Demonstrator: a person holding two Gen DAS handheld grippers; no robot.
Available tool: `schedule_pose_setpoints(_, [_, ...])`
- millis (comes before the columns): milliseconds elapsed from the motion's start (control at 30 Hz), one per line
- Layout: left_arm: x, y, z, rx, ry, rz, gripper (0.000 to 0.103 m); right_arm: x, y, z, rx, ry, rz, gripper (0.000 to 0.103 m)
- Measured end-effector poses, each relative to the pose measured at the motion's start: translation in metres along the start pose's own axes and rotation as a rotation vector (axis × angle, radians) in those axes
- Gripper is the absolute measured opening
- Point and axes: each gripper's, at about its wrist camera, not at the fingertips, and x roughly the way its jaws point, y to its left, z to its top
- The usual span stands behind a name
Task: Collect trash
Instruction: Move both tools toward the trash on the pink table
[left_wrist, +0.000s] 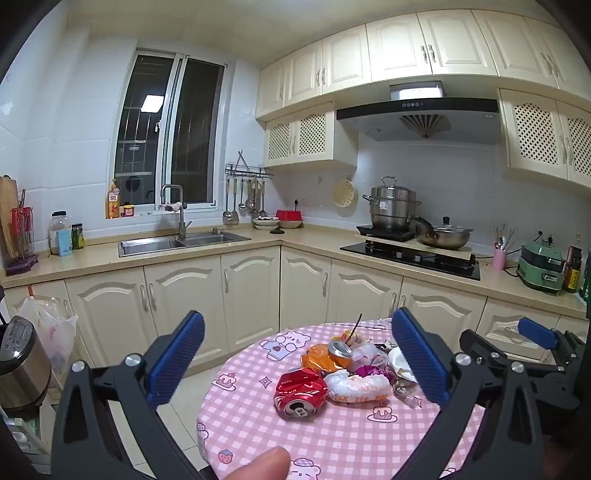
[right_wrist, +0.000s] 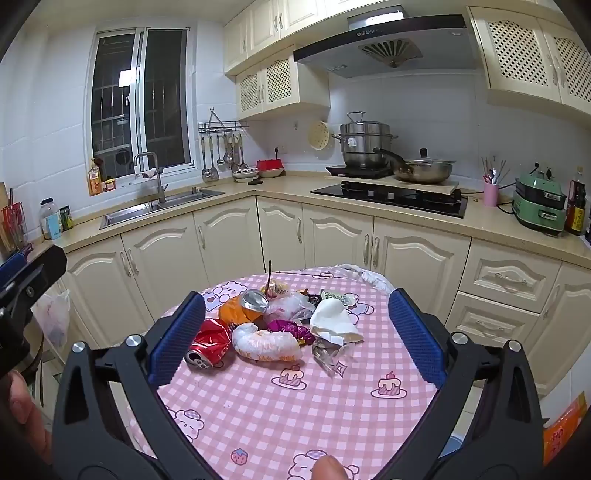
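Observation:
A pile of trash lies on a round table with a pink checked cloth (left_wrist: 332, 443) (right_wrist: 277, 417). It holds a crushed red can (left_wrist: 300, 392) (right_wrist: 208, 345), an orange can (left_wrist: 327, 356) (right_wrist: 243, 306), a white and orange plastic bag (left_wrist: 356, 387) (right_wrist: 266, 343), a purple wrapper (right_wrist: 290, 328), crumpled white paper (right_wrist: 334, 321) and clear plastic (right_wrist: 328, 352). My left gripper (left_wrist: 299, 362) is open, above the table's near edge, short of the pile. My right gripper (right_wrist: 295, 336) is open, likewise held back from the pile. Both are empty.
Cream kitchen cabinets (left_wrist: 251, 295) stand behind the table. The counter carries a sink (left_wrist: 184, 240), a hob with pots (left_wrist: 410, 254) and a green cooker (left_wrist: 541, 267). A plastic bag (left_wrist: 55, 332) hangs at left beside a metal bin (left_wrist: 22, 365). The right gripper shows in the left wrist view (left_wrist: 535, 336).

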Motion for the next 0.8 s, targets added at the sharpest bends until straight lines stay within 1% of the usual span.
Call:
schedule_pose_setpoints(33, [0.0, 0.001, 0.0, -0.002, 0.0, -0.001, 0.099, 0.0, 0.0, 0.0, -0.005, -0.004, -0.005, 0.097])
schedule_pose_setpoints(67, [-0.002, 0.001, 0.0, 0.0, -0.018, 0.002, 0.099, 0.0, 0.0, -0.001, -0.004, -0.002, -0.003, 0.097])
schedule_pose_setpoints(200, [-0.004, 0.004, 0.003, 0.007, -0.019, 0.006, 0.099, 0.002, -0.002, -0.002, 0.008, -0.005, -0.007, 0.097])
schedule_pose_setpoints(300, [-0.006, 0.007, 0.005, 0.001, -0.026, 0.009, 0.099, -0.003, 0.003, 0.005, -0.001, -0.009, -0.007, 0.097])
schedule_pose_setpoints(800, [-0.005, 0.006, 0.011, 0.006, -0.019, 0.008, 0.099, -0.005, 0.004, 0.008, -0.015, -0.033, -0.003, 0.097])
